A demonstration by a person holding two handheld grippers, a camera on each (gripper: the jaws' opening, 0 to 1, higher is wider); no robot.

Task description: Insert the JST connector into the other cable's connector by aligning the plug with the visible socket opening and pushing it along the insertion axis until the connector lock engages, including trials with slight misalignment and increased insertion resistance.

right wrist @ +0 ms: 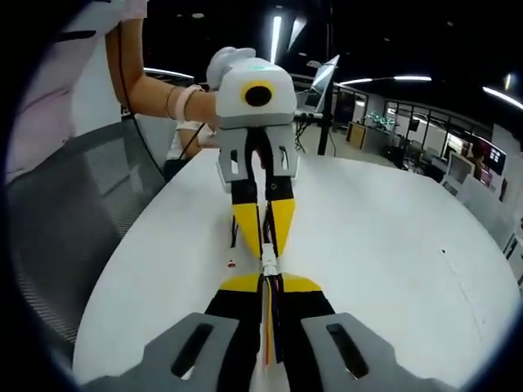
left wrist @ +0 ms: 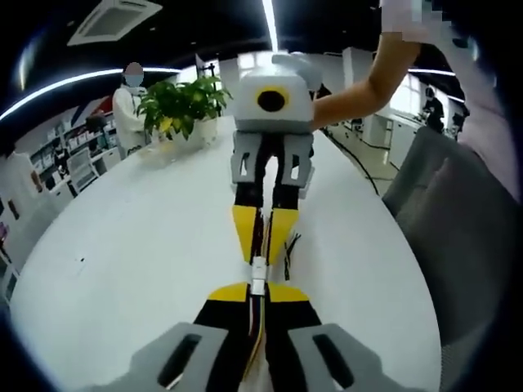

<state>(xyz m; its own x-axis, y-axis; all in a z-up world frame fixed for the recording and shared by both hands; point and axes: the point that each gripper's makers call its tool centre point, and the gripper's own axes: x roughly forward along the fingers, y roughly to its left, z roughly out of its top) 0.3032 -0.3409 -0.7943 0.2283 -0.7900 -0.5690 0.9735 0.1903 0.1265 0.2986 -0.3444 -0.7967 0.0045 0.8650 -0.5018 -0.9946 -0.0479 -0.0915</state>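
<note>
Left gripper view: white connector (left wrist: 258,274) between facing tongs (left wrist: 258,296).

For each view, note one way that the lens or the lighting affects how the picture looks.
Left gripper view: the fisheye bows the white table into a curve, and ceiling strip lights glare white. Right gripper view: the background office is dim against the bright table, while the white connector between the yellow jaws stays fairly sharp.

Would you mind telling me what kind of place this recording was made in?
Probably an open-plan office or lab: a long white table, a potted plant, shelving along one wall, and desks with monitors under strip lights.
</note>
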